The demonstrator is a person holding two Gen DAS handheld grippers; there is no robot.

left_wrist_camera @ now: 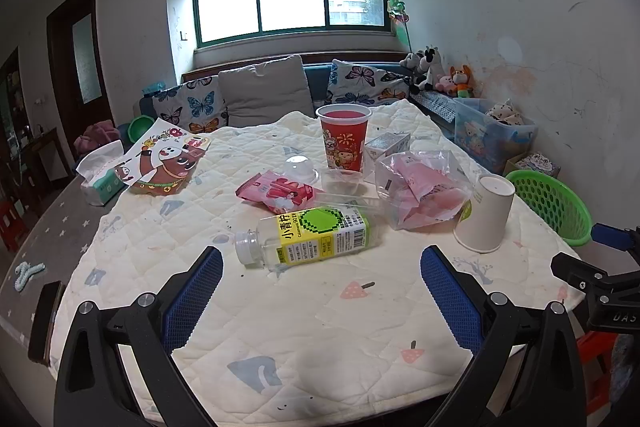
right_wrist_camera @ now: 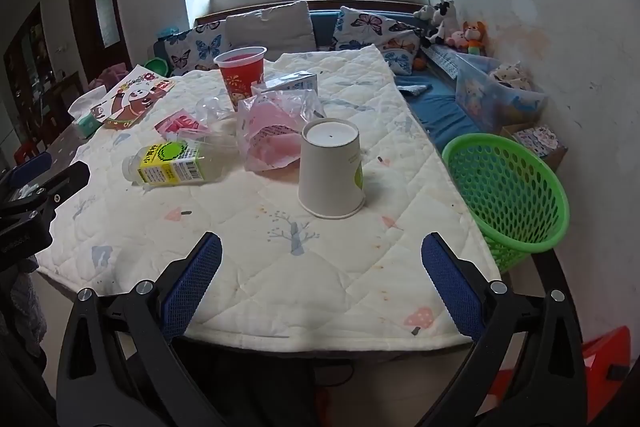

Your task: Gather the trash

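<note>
A clear plastic bottle (left_wrist_camera: 308, 235) with a yellow-green label lies on its side on the quilted table, just beyond my open, empty left gripper (left_wrist_camera: 320, 259). It also shows in the right wrist view (right_wrist_camera: 176, 163). A white paper cup (right_wrist_camera: 331, 171) stands upside down ahead of my open, empty right gripper (right_wrist_camera: 320, 247); it also shows in the left wrist view (left_wrist_camera: 484, 213). Behind lie a clear bag with pink wrappers (left_wrist_camera: 420, 187), a pink snack packet (left_wrist_camera: 280, 191), clear plastic cups (left_wrist_camera: 340, 181), a red cup (left_wrist_camera: 344, 139) and a small carton (left_wrist_camera: 388, 145). A green mesh basket (right_wrist_camera: 508, 195) stands at the table's right edge.
A tissue pack (left_wrist_camera: 100, 175) and a cartoon paper bag (left_wrist_camera: 160, 163) lie at the table's far left. A sofa with cushions (left_wrist_camera: 264, 93) runs behind the table. A blue storage bin (left_wrist_camera: 492, 135) and plush toys (left_wrist_camera: 440, 73) sit at the right wall. A red stool (right_wrist_camera: 600, 359) is low right.
</note>
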